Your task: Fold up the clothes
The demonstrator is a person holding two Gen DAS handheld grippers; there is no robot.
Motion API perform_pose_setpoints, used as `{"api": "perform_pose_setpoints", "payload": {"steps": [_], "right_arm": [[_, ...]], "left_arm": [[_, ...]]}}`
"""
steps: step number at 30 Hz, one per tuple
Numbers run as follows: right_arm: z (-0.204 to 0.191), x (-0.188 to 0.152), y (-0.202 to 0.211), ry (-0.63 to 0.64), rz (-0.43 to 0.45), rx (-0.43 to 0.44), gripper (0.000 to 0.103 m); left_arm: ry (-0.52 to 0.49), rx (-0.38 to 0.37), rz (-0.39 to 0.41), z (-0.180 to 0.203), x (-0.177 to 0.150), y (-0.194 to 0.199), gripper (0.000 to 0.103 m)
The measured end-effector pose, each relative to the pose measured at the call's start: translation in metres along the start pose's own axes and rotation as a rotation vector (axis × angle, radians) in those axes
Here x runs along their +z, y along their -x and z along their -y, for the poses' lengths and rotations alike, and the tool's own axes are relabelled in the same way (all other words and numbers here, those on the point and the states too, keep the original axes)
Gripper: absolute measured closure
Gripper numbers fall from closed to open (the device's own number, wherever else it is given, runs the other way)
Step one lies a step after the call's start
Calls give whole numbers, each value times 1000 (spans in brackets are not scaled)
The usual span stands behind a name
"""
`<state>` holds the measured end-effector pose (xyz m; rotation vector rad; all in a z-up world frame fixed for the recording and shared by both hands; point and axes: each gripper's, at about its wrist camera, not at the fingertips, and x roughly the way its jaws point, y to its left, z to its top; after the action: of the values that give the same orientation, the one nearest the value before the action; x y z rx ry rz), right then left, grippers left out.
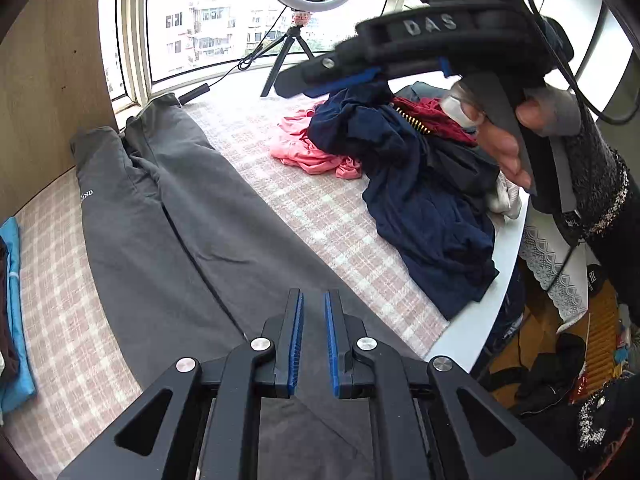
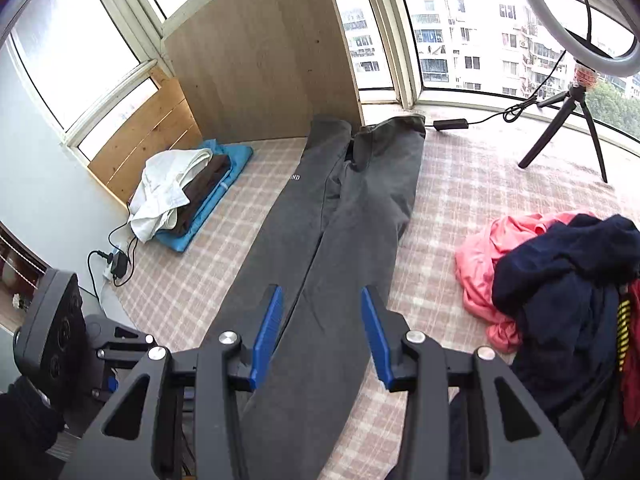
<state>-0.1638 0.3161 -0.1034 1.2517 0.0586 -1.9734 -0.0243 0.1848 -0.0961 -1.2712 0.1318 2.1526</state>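
A: Where do the dark grey long trousers (image 2: 340, 216) lie?
B: Flat, lengthwise on the pink-and-white checked cloth surface (image 2: 480, 184). Waistband end is near the upright pale wood panel (image 2: 260, 52) and the window; both legs run side by side toward the cameras. Small white lettering sits on one hip.

A: Left gripper (image 1: 314, 300)?
B: Black frame, blue pads. The jaws stand a narrow gap apart with nothing between them. It hovers over the near leg ends of the trousers. Contact with the fabric: cannot tell.

A: Right gripper (image 2: 322, 294)?
B: Jaws spread wide, nothing held. Blue fingertips (image 2: 272, 308) frame the trouser legs from above. In the left wrist view it shows from the side, high above the clothes pile, gripped by a hand (image 1: 508, 140) in a dark sparkly sleeve.

A: What else is on the surface?
B: An unfolded heap well to the right of the trousers: a navy blue garment (image 2: 560, 280) on top, a crumpled salmon-pink garment (image 2: 480, 256) beside and partly under it, and a dark red item (image 1: 432, 116) behind. By the wood panel sits a stack: a white cloth (image 2: 168, 188) over a dark brown folded piece (image 2: 208, 184) on a bright blue folded piece (image 2: 224, 196).

A: Background?
B: A white ring light on a black tripod (image 2: 568, 120) stands near the window, with a cable and inline controller trailing toward the waistband.
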Motion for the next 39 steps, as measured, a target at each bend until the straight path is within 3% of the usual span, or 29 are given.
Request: {"api": "perform_pose_setpoints", "payload": {"steps": [3,6,9,14,15,16,20,22,26,27,29,33,36,39], "right_arm": [[38,68,-46,-67,-3,4,63],[79,122,-101,-147,-40,5,63],[108,145,-153,-193,-76,6,63],[123,163,-196,-206,-97,92,63],[121,166,-200,-186,-103,96,76],[115,169,-201,-134,-102,64,96],[95,178,-212,23,-109,-24,96],[88,180,-216,45,-139,-64,89],[76,182,-165,46,-22,-117,70],[70,178,-148,62,-2,-126,69],[48,156,-120,115,-11,-42,69],[-3,70,-86,209,-107,62,69],[-21,14,-46,164,-94,117,69],[-29,-41,5,74,-50,96,69]], "left_arm": [[59,-30,-86,-22,10,-49,94],[87,-44,-178,-35,-2,-85,94],[104,-70,-224,-42,-16,-102,94],[111,-115,-218,-48,-19,-102,96],[116,-124,-219,-49,-19,-101,96],[114,-127,-216,-49,-21,-101,96],[99,-133,-193,-48,-25,-99,96],[115,-145,-192,-50,-26,-98,96],[122,-133,-211,-51,-21,-93,96],[127,-137,-187,-54,-22,-79,96],[138,-145,-140,-59,-25,-52,96],[193,-75,-64,-80,-55,22,96],[222,-1,-50,-86,-87,72,96],[255,33,-58,-86,-123,109,95]]}}
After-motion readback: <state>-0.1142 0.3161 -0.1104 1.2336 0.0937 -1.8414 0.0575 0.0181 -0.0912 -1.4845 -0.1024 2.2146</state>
